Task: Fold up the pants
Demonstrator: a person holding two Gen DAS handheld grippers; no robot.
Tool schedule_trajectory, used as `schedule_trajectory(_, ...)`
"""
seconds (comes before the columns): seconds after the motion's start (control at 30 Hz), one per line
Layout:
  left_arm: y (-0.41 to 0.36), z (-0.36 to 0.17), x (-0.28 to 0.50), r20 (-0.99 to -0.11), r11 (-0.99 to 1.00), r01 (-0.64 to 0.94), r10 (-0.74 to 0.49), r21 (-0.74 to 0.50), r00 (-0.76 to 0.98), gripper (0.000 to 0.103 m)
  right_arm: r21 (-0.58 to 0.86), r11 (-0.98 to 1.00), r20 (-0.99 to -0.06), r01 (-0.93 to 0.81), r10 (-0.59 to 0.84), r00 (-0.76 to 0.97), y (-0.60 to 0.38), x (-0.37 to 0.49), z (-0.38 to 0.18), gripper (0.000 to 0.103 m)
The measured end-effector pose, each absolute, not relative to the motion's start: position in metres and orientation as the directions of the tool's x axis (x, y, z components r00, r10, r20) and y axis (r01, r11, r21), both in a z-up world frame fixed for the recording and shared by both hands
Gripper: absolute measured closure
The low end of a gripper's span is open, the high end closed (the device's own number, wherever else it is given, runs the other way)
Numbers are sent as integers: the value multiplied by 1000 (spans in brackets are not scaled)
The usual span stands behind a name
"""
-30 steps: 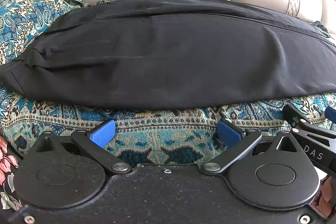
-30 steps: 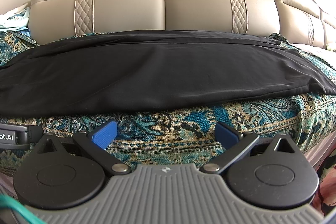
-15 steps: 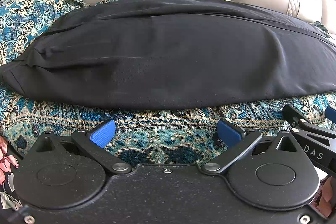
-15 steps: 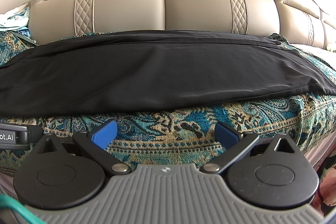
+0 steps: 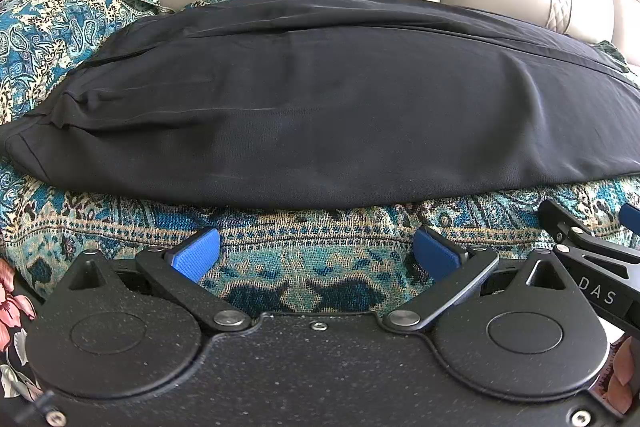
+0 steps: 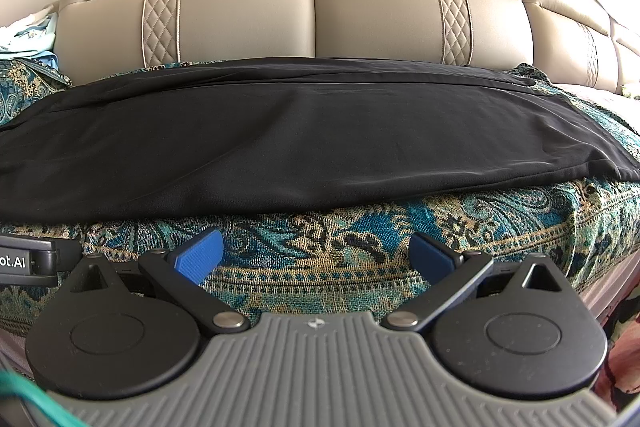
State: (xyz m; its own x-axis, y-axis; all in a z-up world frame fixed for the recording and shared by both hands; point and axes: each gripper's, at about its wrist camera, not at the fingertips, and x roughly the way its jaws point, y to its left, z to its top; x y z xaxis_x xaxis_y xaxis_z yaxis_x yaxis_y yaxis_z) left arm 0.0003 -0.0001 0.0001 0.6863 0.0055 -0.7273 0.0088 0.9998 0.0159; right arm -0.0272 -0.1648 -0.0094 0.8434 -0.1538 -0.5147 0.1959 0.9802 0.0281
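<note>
Pants (image 5: 320, 99) lie flat across the patterned cover (image 5: 304, 259); left gripper (image 5: 316, 255) and right gripper (image 6: 314, 253) sit near, jaws wide apart, empty.

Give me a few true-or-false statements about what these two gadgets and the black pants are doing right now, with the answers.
1. The pants lie stretched across a patterned cover. True.
2. The left gripper is clamped on the pants. False: it is open, short of the cloth's near edge.
3. The right gripper is open and holds nothing. True.
4. The pants are white. False: they are black.
5. A beige padded backrest rises behind the pants. True.
</note>
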Motion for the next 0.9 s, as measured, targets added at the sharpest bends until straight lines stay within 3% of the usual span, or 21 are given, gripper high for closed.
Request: schedule_trajectory(0.9,0,0,0,-726,1000,9,6,17,687,0,27,980,-514,196,-154,844,-166,-27,-9,0)
